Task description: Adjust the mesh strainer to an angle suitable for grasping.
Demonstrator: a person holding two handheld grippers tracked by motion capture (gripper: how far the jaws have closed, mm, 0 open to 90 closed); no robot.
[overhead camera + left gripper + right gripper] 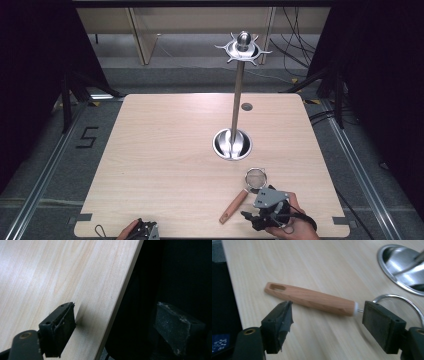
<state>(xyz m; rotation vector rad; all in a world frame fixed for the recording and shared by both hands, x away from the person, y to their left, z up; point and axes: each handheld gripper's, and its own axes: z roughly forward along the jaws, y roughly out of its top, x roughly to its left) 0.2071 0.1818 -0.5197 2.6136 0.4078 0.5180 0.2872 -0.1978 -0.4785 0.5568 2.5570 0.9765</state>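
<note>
A small strainer lies on the table near its front right, with a wooden handle (233, 206) and a round wire-mesh head (255, 178). My right gripper (251, 218), held in a hand at the front edge, sits just right of the handle. In the right gripper view this gripper (329, 315) is open. The handle (312, 299) lies crosswise just beyond the jaws, and the strainer's rim (399, 299) is behind the right jaw. My left gripper (147, 231) rests at the table's front edge on the left. It (118, 317) is open and holds nothing, one jaw over the wood and one past the edge.
A metal stand rises from a round dish base (232, 144) at the table's middle, its pole topped by a ring of hooks (243, 48). The base (404, 267) lies close beyond the strainer. A grey disc (246, 106) is set in the tabletop farther back. Dark curtains flank the table.
</note>
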